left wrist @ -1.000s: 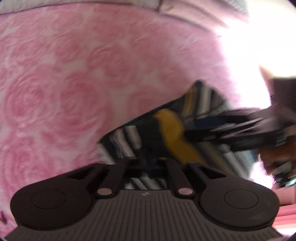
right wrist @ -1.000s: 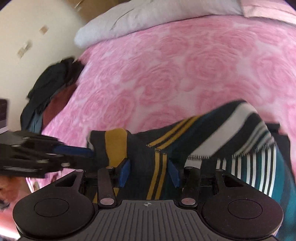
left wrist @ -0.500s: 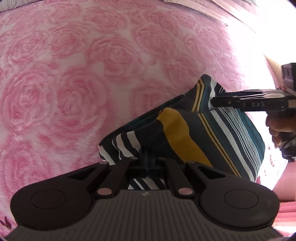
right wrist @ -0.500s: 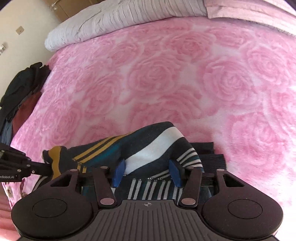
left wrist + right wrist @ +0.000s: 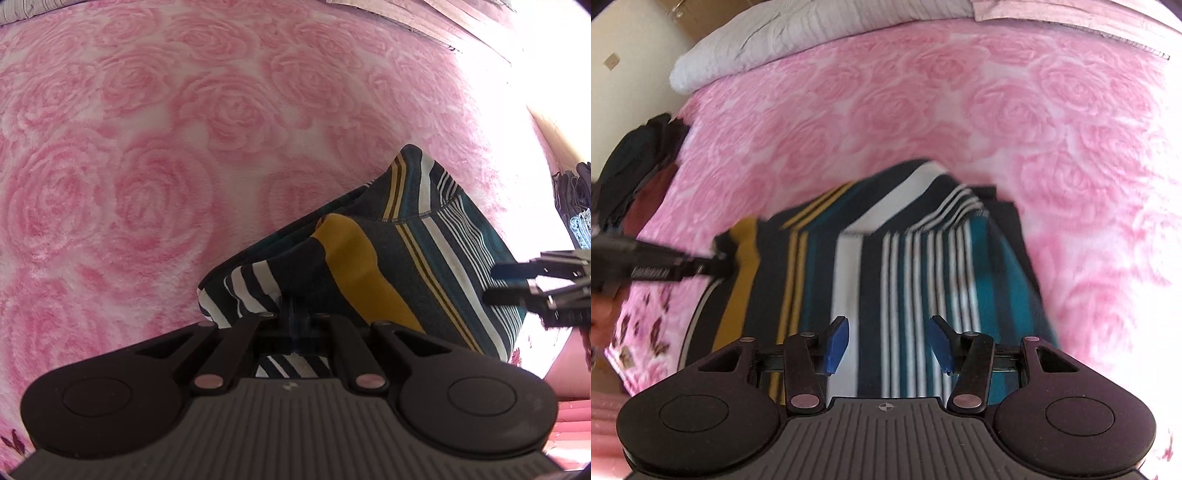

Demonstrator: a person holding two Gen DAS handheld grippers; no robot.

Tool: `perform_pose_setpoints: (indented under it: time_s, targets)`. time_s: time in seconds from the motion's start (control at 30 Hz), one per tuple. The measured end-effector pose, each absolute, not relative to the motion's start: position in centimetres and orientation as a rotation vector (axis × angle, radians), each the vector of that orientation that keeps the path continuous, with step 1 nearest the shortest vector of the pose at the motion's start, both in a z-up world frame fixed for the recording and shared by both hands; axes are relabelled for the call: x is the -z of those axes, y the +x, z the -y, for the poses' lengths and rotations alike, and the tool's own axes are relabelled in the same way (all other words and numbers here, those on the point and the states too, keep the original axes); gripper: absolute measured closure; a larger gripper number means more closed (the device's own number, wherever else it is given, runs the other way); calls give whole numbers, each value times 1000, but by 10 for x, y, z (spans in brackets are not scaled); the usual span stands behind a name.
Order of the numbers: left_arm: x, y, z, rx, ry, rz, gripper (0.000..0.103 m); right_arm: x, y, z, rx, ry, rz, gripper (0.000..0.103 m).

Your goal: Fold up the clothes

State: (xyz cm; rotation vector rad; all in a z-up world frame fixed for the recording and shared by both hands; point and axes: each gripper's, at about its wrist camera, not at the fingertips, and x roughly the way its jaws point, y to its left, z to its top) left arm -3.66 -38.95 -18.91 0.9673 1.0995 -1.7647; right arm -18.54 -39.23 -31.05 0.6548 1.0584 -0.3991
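Note:
A striped garment (image 5: 413, 258) in navy, teal, white and mustard lies folded on the pink rose bedspread (image 5: 147, 155). My left gripper (image 5: 293, 317) is shut on its near left corner, which bunches up at the fingers. In the right wrist view the garment (image 5: 886, 266) spreads flat below my right gripper (image 5: 888, 341), which is open with its blue pads (image 5: 836, 343) apart above the cloth and nothing between them. The left gripper (image 5: 713, 267) shows there at the garment's left edge. The right gripper (image 5: 495, 284) shows in the left wrist view over the garment's right edge.
A grey-white pillow (image 5: 812, 33) lies at the head of the bed. A dark pile of clothes (image 5: 635, 166) sits at the bed's left edge, also seen in the left wrist view (image 5: 572, 199). The near bed edge has a butterfly print (image 5: 646, 332).
My right gripper has opened and let go of the garment, then pulled back toward its right edge. The garment has dropped from draped to flat. The left gripper keeps its hold.

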Motion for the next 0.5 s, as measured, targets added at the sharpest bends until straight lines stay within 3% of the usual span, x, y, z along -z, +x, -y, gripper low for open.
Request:
perform_pose_setpoints:
  time_s: [0.5]
  targets:
    - [173, -47, 372, 1742, 959, -1026, 100, 295, -213, 353, 305, 514, -1131, 51]
